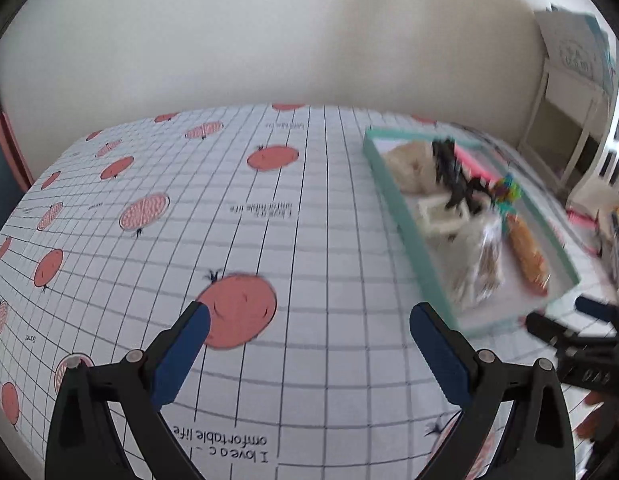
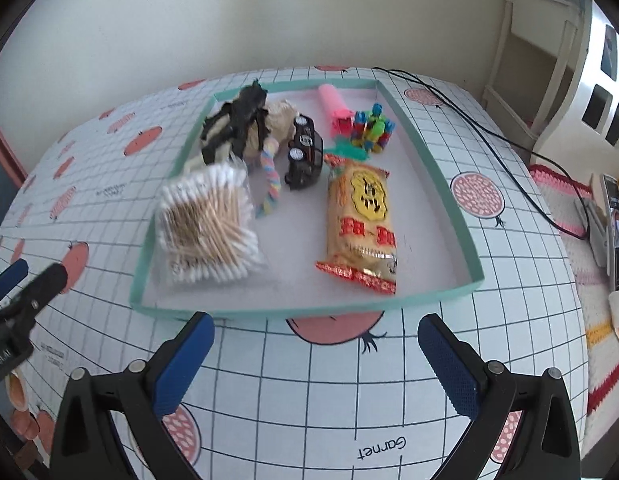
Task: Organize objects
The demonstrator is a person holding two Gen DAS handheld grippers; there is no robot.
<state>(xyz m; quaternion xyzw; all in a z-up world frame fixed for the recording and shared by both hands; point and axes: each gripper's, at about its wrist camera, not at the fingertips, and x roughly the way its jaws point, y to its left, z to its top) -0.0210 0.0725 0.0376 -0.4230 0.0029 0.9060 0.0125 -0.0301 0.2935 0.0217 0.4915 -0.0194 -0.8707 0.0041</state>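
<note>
A teal-rimmed tray [image 2: 269, 313] lies on the gridded tablecloth ahead of my right gripper [image 2: 315, 324], which is open and holds nothing, just short of the front rim. In the tray are a pack of cotton swabs [image 2: 207, 224], a yellow snack bag [image 2: 363, 220], a black toy car [image 2: 305, 152], a black toy figure [image 2: 237, 124], a pink tube [image 2: 333, 104], colourful pegs [image 2: 373, 130] and a pastel rope [image 2: 271, 176]. My left gripper [image 1: 311, 316] is open over bare cloth, left of the tray [image 1: 405, 224]. Each gripper appears in the other's view: the left gripper [image 2: 29, 276], the right gripper [image 1: 565, 314].
The tablecloth [image 1: 269, 220] has red fruit prints and runs back to a plain wall. A black cable [image 2: 489, 136] runs across the table right of the tray. Beyond the right edge lie a crocheted mat [image 2: 565, 192] and a phone [image 2: 613, 220], with a white shelf [image 2: 525, 60] behind.
</note>
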